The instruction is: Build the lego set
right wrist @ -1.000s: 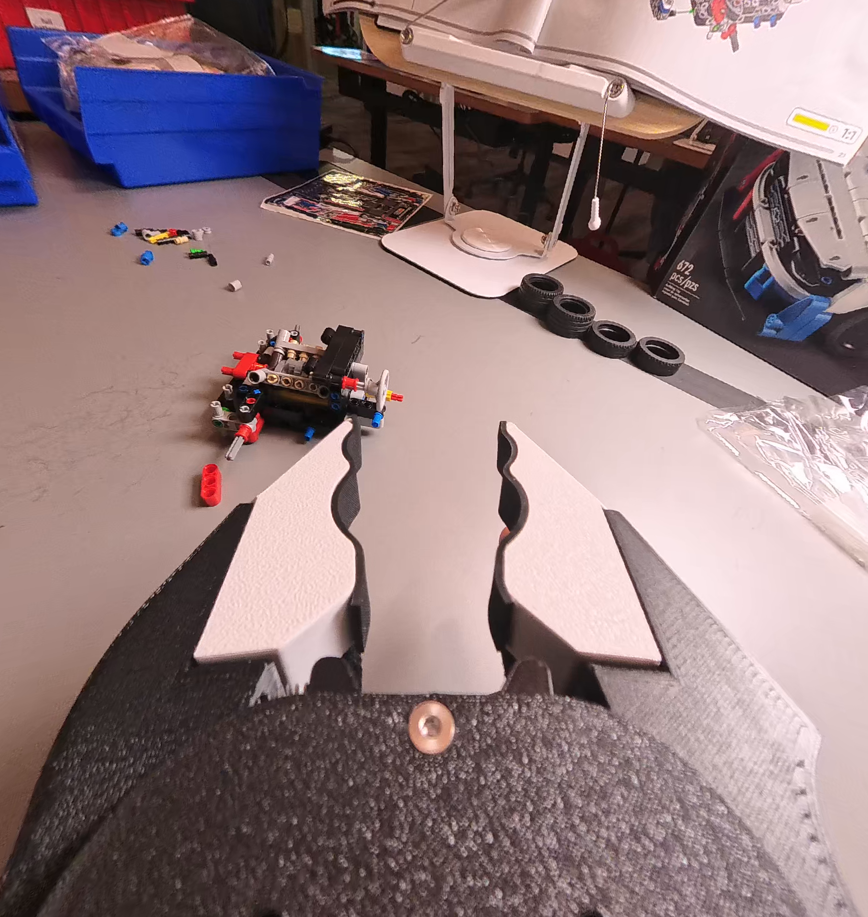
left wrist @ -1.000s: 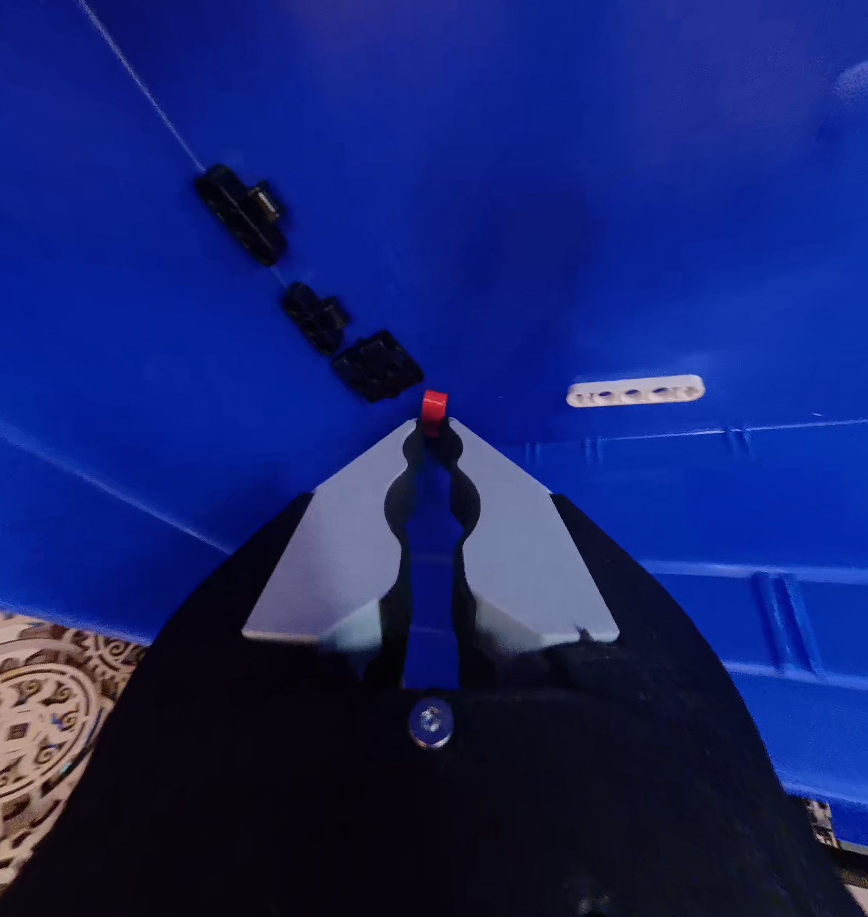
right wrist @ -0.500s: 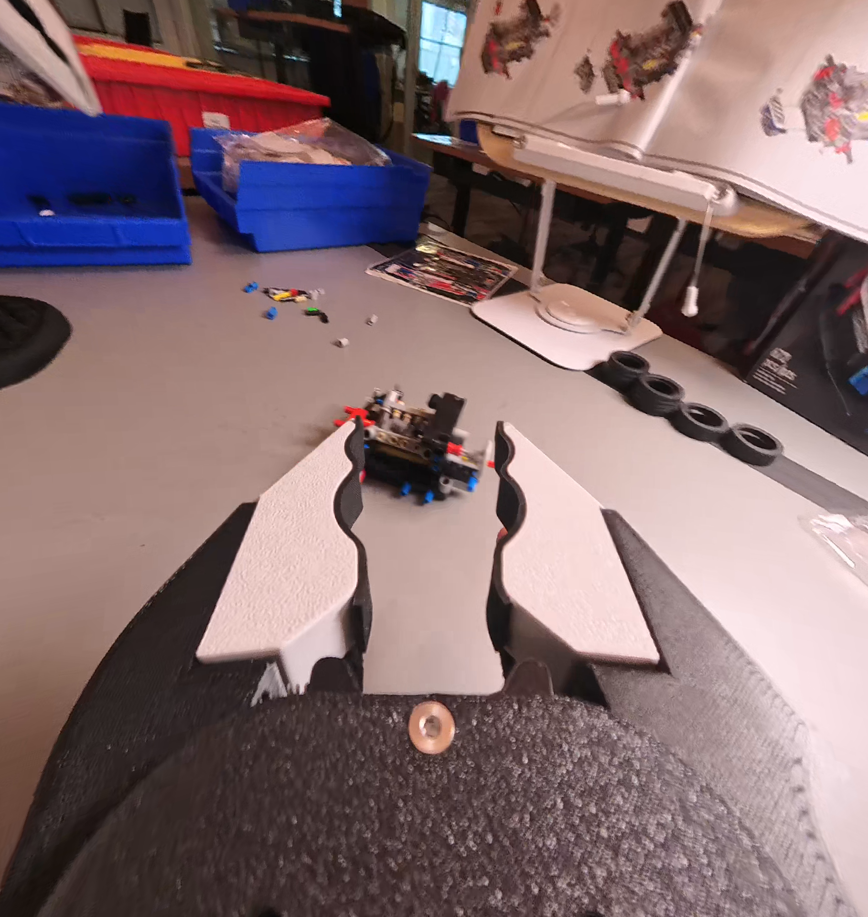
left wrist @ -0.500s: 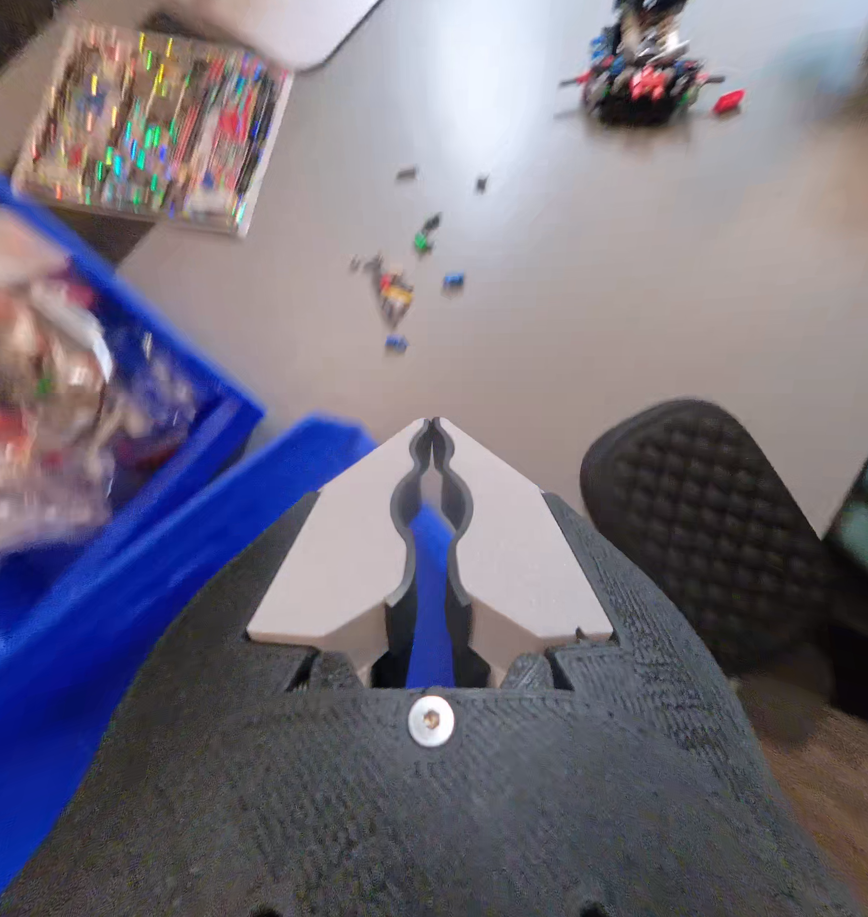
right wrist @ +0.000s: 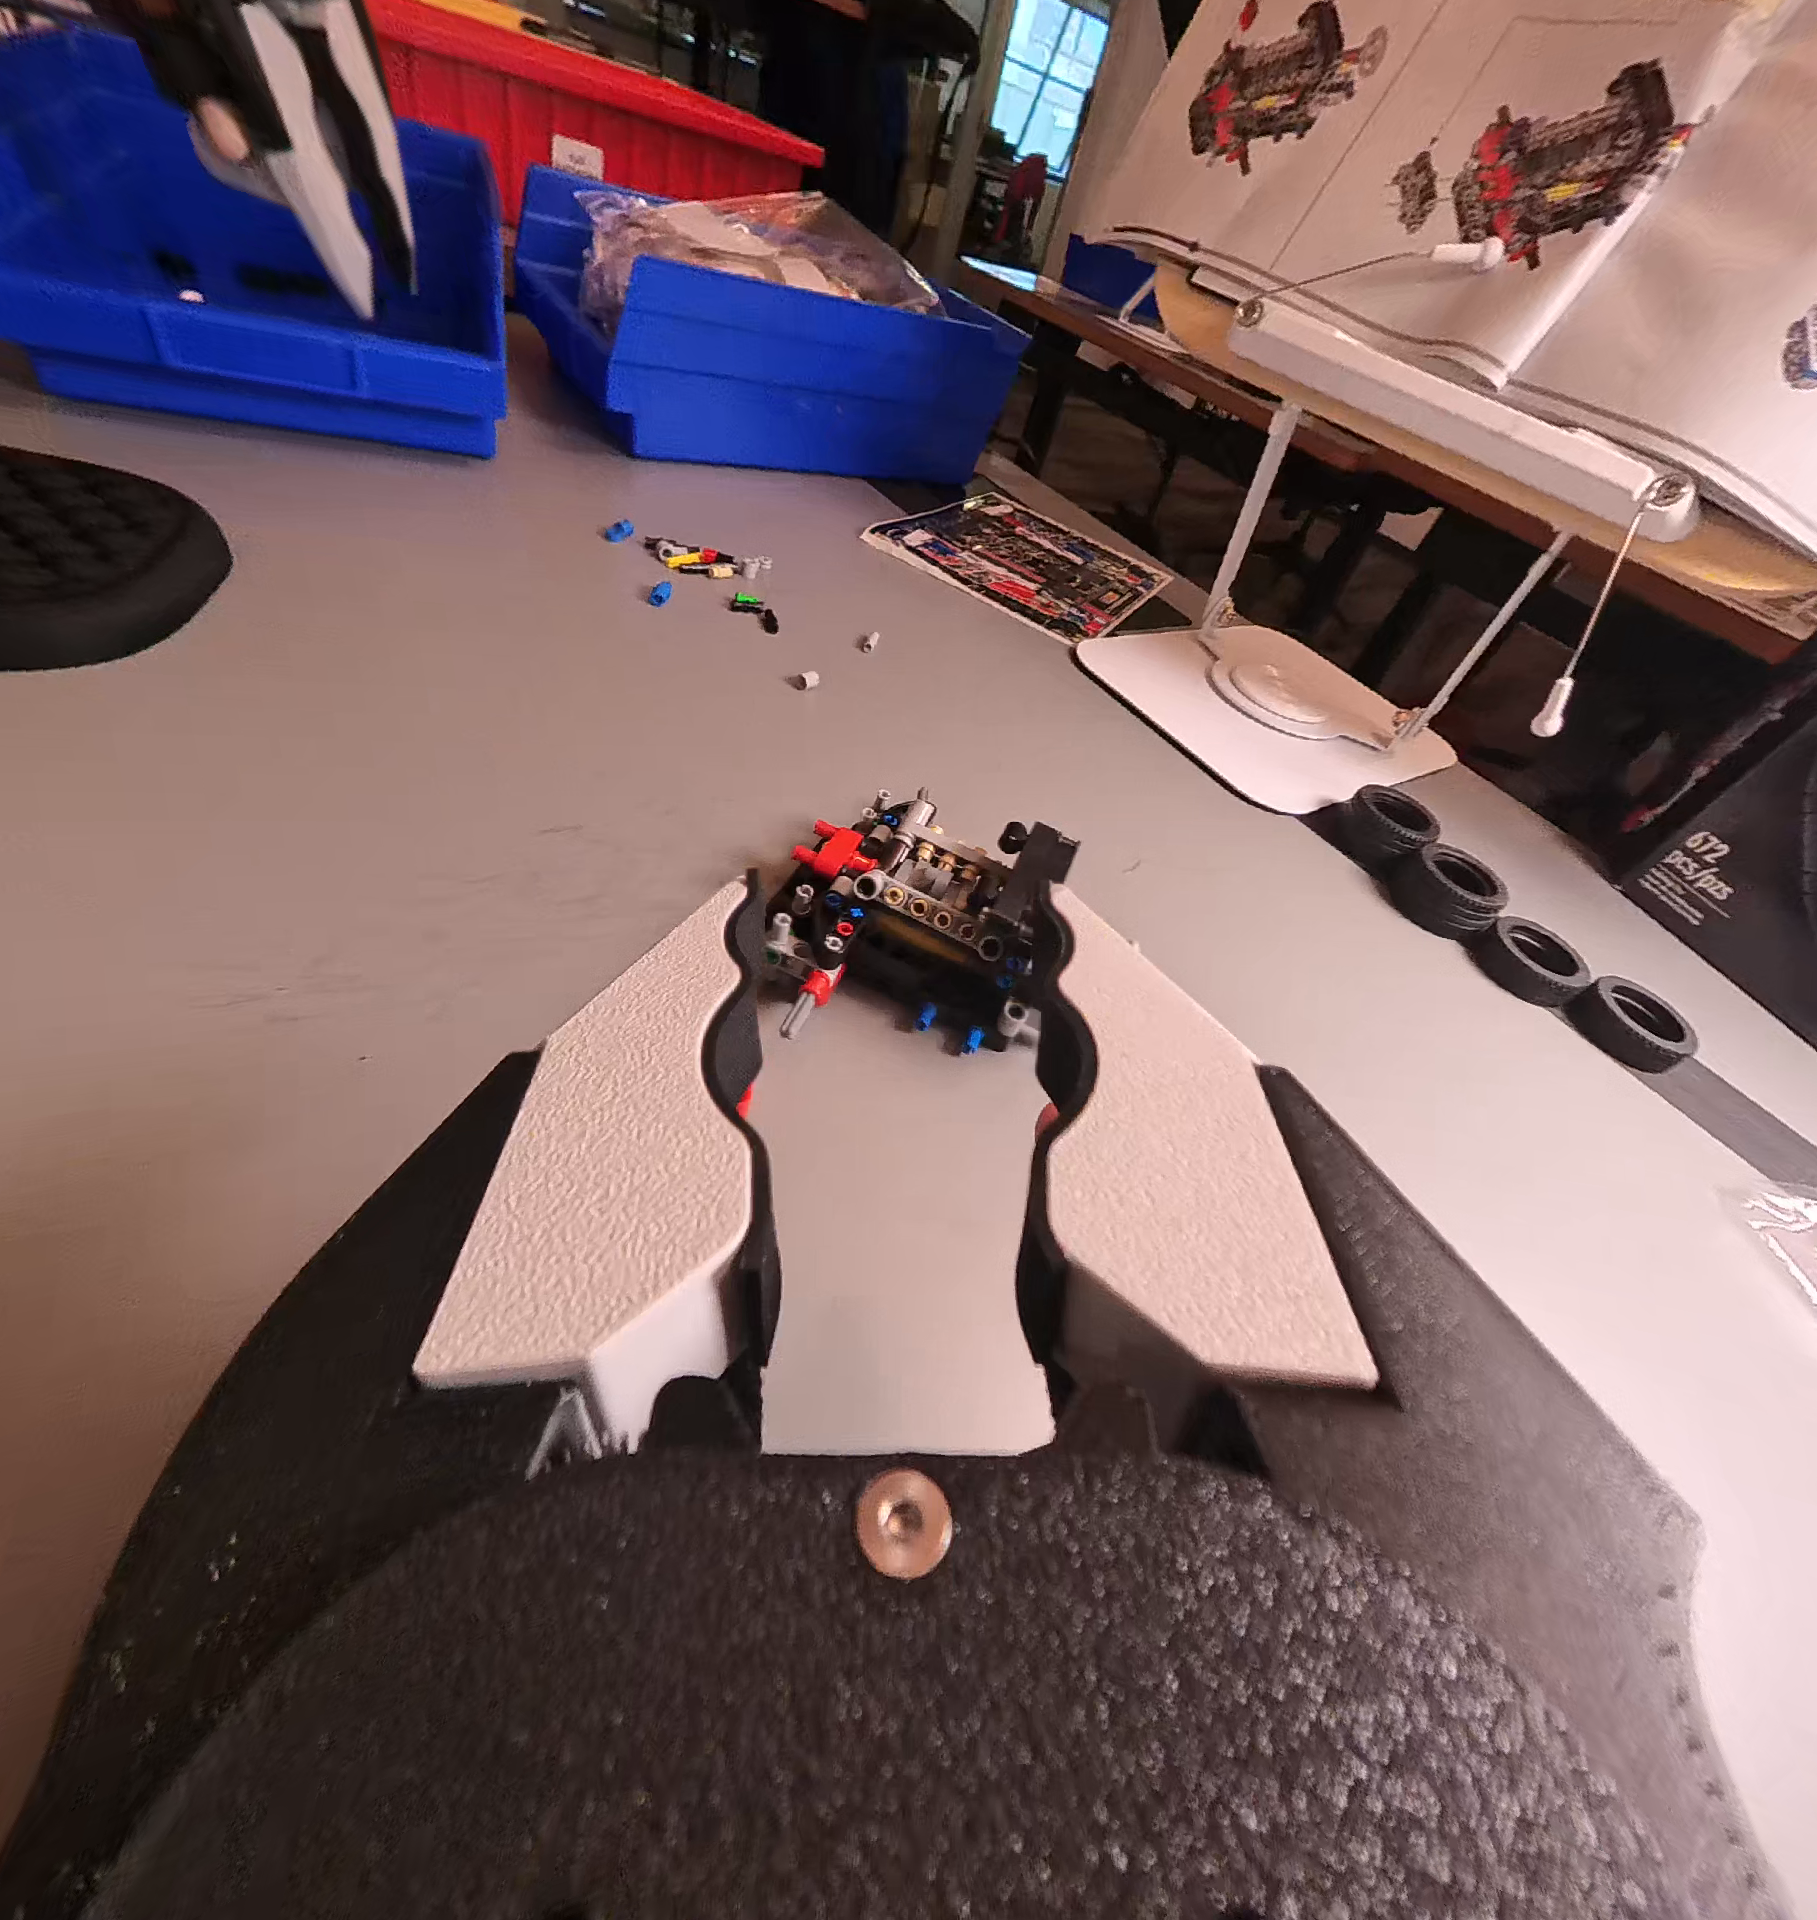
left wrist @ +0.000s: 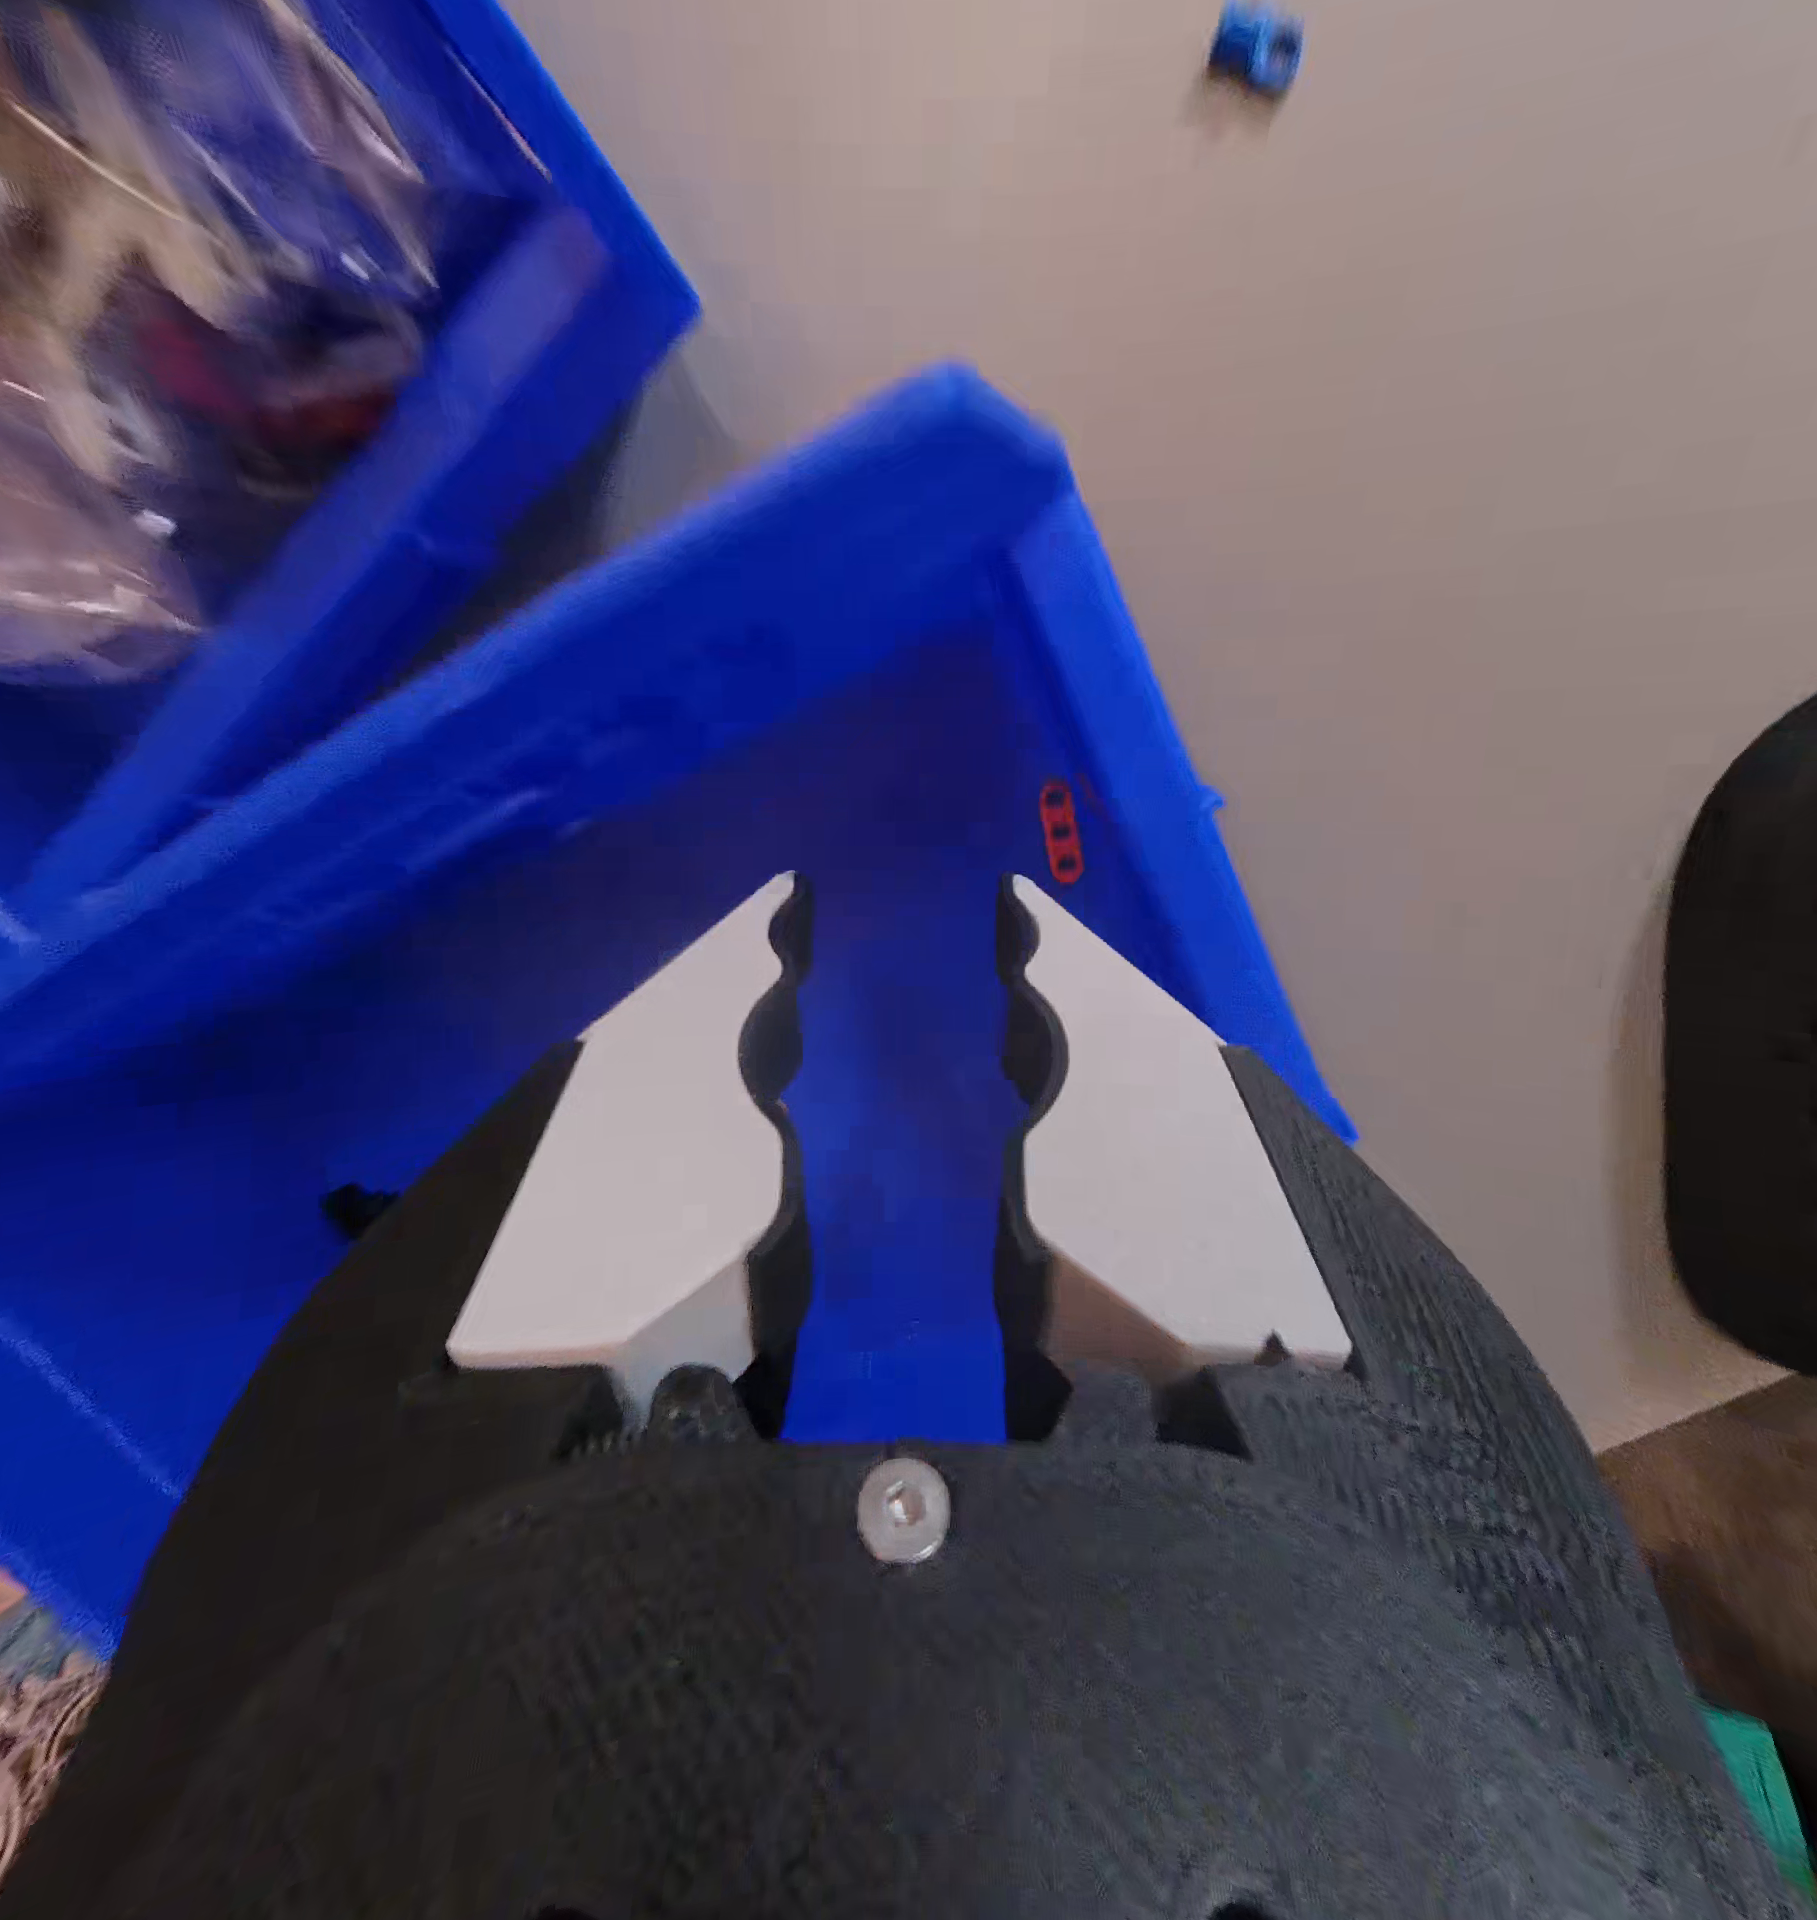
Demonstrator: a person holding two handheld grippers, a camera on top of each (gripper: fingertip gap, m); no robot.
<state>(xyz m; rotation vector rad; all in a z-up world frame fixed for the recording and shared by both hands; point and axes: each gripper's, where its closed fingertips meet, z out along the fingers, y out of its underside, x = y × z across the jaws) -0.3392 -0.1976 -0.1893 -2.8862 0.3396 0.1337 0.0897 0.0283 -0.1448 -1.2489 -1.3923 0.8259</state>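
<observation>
Left gripper (left wrist: 902, 883), jaws parted with nothing between them, points down into a blue bin (left wrist: 675, 644) set on the grey table (left wrist: 1455, 416); a small red beam with three holes (left wrist: 1061, 833) lies against the bin's inner wall just beyond the right fingertip. A second blue bin (left wrist: 530, 343) alongside holds clear plastic bags, blurred in this view. Right gripper (right wrist: 904, 904), jaws wide open and empty, is held low over the table with the partly built lego assembly (right wrist: 925, 914) standing between its fingertips; contact with the fingers cannot be told. Beyond the assembly: a scatter of small loose pieces (right wrist: 701, 566), a sticker sheet (right wrist: 1018, 566), a white stand (right wrist: 1268, 696) carrying the open instruction booklet (right wrist: 1455, 156), and four black tyres (right wrist: 1517, 935) in a row at the right.
</observation>
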